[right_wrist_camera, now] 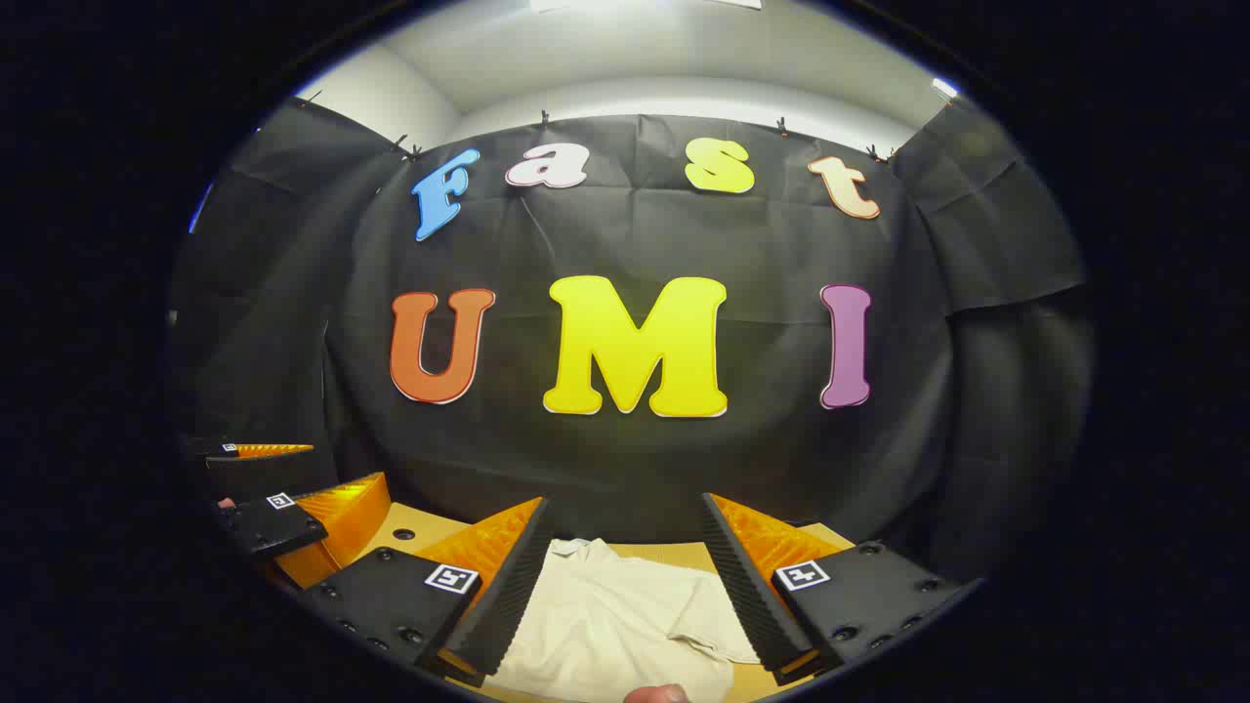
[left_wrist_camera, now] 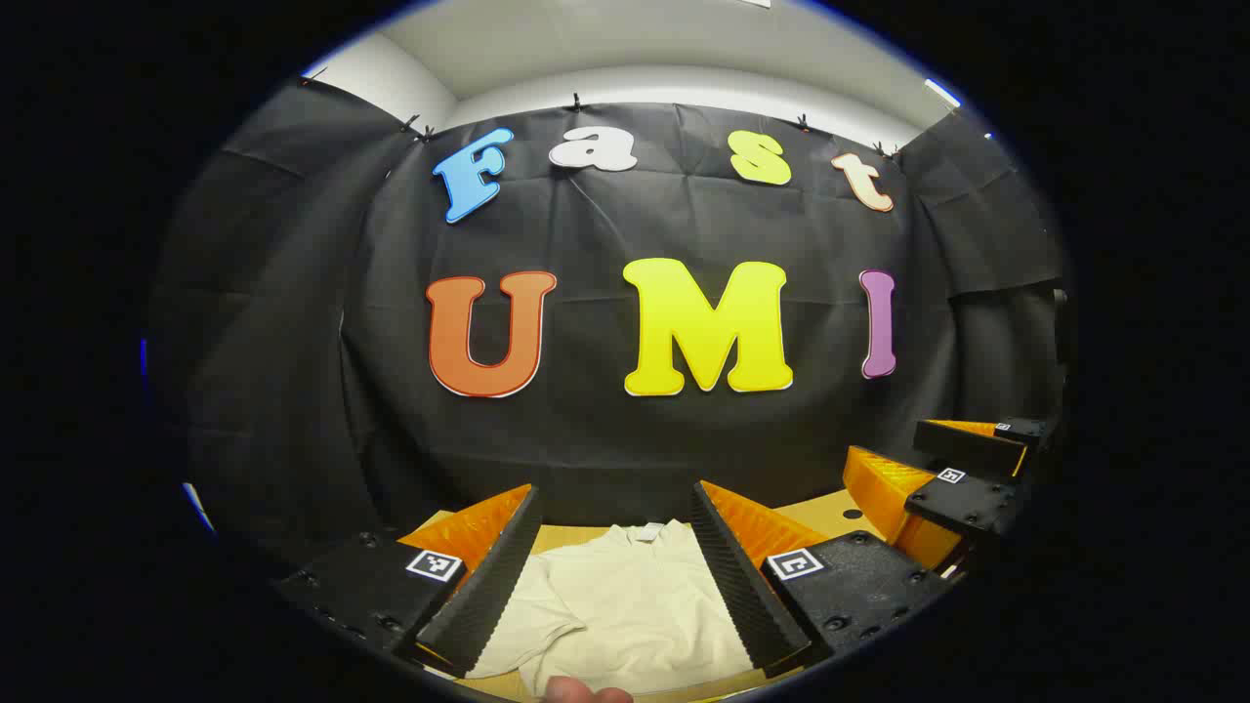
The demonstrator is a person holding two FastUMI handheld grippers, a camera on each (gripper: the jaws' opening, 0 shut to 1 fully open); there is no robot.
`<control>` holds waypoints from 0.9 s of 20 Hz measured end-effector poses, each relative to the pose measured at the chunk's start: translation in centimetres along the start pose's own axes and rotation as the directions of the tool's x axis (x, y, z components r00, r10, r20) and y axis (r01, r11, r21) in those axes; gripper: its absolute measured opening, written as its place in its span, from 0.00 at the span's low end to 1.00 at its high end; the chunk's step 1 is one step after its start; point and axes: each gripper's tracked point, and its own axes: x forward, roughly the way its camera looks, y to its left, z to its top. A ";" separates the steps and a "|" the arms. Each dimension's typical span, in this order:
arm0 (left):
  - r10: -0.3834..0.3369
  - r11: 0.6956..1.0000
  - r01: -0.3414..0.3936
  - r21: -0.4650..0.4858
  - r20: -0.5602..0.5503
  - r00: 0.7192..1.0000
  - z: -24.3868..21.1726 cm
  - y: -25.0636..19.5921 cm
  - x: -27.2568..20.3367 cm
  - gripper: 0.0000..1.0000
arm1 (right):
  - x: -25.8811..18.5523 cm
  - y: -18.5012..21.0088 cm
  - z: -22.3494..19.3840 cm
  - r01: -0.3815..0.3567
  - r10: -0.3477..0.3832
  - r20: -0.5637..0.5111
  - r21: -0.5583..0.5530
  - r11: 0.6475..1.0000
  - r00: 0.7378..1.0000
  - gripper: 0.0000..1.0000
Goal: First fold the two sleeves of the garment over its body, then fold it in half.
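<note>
A cream garment [left_wrist_camera: 625,605] lies flat on the wooden table [left_wrist_camera: 830,513], collar toward the back wall. In the left gripper view my left gripper [left_wrist_camera: 617,571] hangs open above it, fingers apart over the left half of the cloth. The right gripper view has the same garment [right_wrist_camera: 610,625] with one short sleeve [right_wrist_camera: 708,620] lying out to the right. My right gripper [right_wrist_camera: 625,576] is open above it, nothing between its fingers. The right gripper [left_wrist_camera: 962,478] appears at the right of the left gripper view, and the left gripper [right_wrist_camera: 283,503] at the left of the right gripper view.
The black cloth wall stands close behind the table's [right_wrist_camera: 410,527] far edge. A fingertip [left_wrist_camera: 586,691] shows at the bottom of the left gripper view, and another fingertip [right_wrist_camera: 656,694] at the bottom of the right gripper view.
</note>
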 end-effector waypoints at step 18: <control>0.048 0.999 -0.048 -0.011 -0.003 0.999 0.7 -0.4 -0.6 0.97 | -0.2 -1.3 0.9 -0.006 0.006 -0.002 0.037 0.999 1.000 0.94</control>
